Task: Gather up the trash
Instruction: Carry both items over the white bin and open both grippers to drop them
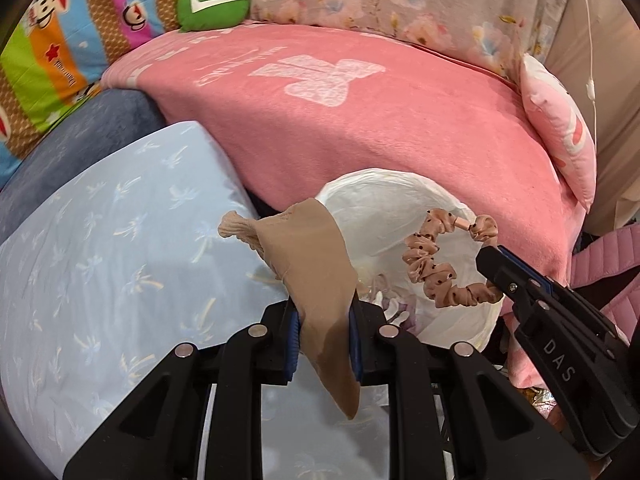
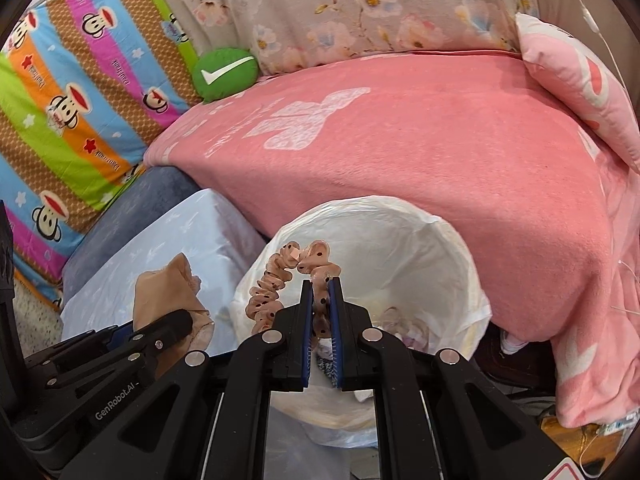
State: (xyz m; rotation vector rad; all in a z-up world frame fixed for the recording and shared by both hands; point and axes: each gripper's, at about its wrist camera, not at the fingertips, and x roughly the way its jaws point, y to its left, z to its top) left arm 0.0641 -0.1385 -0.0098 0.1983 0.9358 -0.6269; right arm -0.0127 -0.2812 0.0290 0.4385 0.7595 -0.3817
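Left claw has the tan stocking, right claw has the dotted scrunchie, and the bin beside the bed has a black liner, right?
Not quite: the bin liner is white, as the right wrist view shows. The left claw does hold the stocking, the right claw the scrunchie.

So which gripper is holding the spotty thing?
The right gripper. It pinches the pink scrunchie with dark dots above the white bin bag. The left gripper holds a plain tan stocking.
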